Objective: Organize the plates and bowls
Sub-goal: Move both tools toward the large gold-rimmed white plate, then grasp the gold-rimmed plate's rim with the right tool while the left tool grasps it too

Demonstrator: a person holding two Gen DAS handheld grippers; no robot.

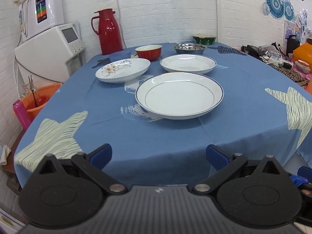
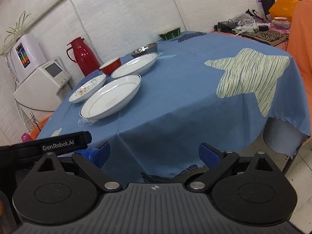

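Three white plates lie on the blue tablecloth (image 1: pixel 243 107): a blue-rimmed plate (image 1: pixel 179 95) nearest, a floral plate (image 1: pixel 122 69) at back left, a plain plate (image 1: pixel 188 64) at back right. Behind them stand a red bowl (image 1: pixel 149 51), a steel bowl (image 1: pixel 189 48) and a green bowl (image 1: pixel 204 38). My left gripper (image 1: pixel 159 154) hangs open before the table's near edge, nothing between its fingers. My right gripper (image 2: pixel 154 152) is open too, off the near edge; the blue-rimmed plate (image 2: pixel 111 96), floral plate (image 2: pixel 87 87), plain plate (image 2: pixel 134 64) and red bowl (image 2: pixel 110 67) lie far left.
A red thermos (image 1: pixel 107 31) stands at the back left by white appliances (image 1: pixel 48 44). An orange bucket (image 1: pixel 37 101) and pink bottle (image 1: pixel 20 113) sit on the floor left. Cluttered shelf (image 1: pixel 282 58) at right. The other gripper's body (image 2: pixel 48 145) shows at left in the right wrist view.
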